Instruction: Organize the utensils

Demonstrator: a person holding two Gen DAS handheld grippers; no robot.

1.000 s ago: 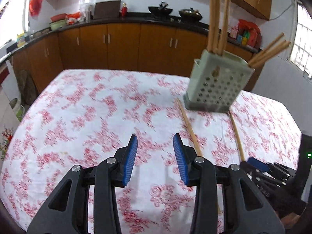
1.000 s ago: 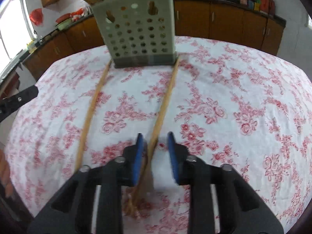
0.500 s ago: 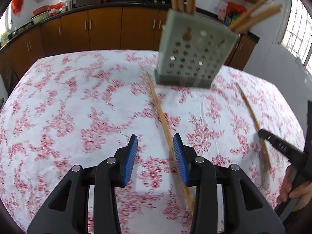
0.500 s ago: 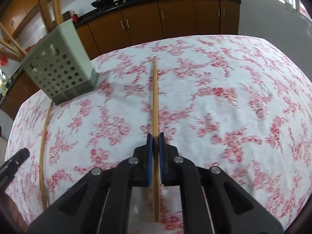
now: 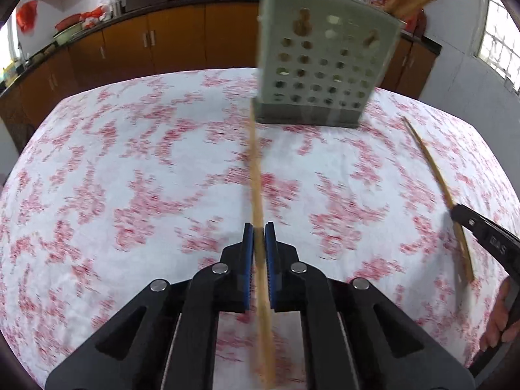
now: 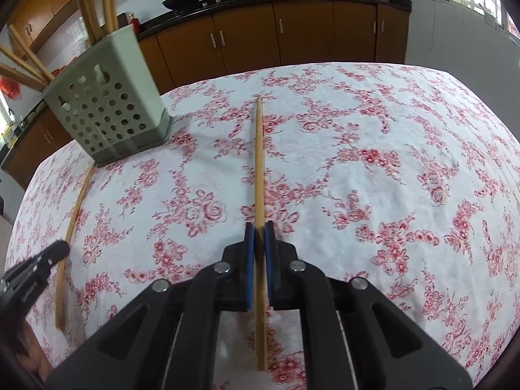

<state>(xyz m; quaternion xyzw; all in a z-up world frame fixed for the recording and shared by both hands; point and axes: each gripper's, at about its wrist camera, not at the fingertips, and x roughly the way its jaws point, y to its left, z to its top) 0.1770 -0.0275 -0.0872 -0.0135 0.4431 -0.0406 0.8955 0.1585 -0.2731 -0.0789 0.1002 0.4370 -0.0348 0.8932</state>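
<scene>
A pale green perforated utensil holder (image 5: 325, 65) stands on the floral tablecloth with several wooden chopsticks in it; it also shows in the right wrist view (image 6: 104, 113). My left gripper (image 5: 259, 227) is shut on a wooden chopstick (image 5: 255, 169) that points toward the holder's base. My right gripper (image 6: 259, 227) is shut on another chopstick (image 6: 259, 162). In the left wrist view the right gripper (image 5: 455, 209) and its chopstick (image 5: 432, 172) show at the right. In the right wrist view the left gripper (image 6: 61, 247) and its chopstick (image 6: 76, 201) show at the left.
The table with the red-and-white floral cloth (image 6: 390, 162) fills both views. Brown kitchen cabinets (image 6: 276, 32) with a dark counter and woks run behind it. A window (image 5: 500, 48) is at the far right.
My left gripper has moved over the left chopstick and closed on it. My right gripper stays shut on its chopstick and has turned it away from the holder.
</scene>
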